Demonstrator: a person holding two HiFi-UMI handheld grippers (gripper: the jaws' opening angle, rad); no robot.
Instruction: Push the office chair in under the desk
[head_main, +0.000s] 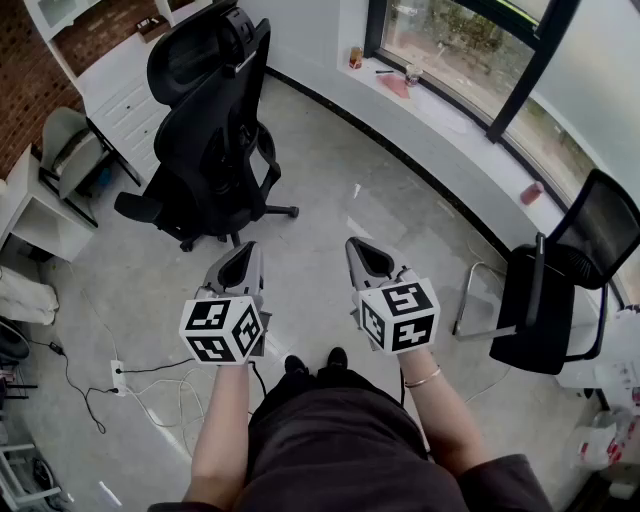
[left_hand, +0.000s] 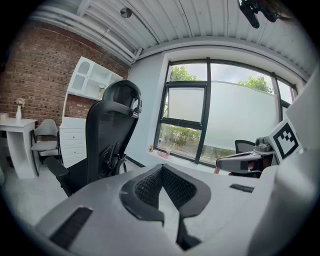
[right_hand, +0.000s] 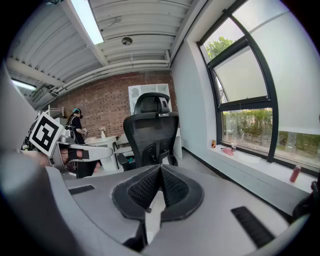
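The black high-backed office chair (head_main: 210, 120) stands on the grey floor with its back toward me, a short way out from the white desk with drawers (head_main: 120, 85). It also shows ahead in the left gripper view (left_hand: 107, 137) and the right gripper view (right_hand: 151, 131). My left gripper (head_main: 244, 254) and right gripper (head_main: 363, 248) are held side by side over the floor, both pointing at the chair and well short of it. Each is shut with nothing between its pads, as the left gripper (left_hand: 162, 171) and right gripper (right_hand: 160, 170) show in their own views.
A second black chair (head_main: 560, 290) stands at the right by the window sill (head_main: 440, 100), which carries a cup and small items. A grey chair (head_main: 70, 145) and small white table (head_main: 35, 215) are at the left. A power strip with cables (head_main: 118, 378) lies on the floor.
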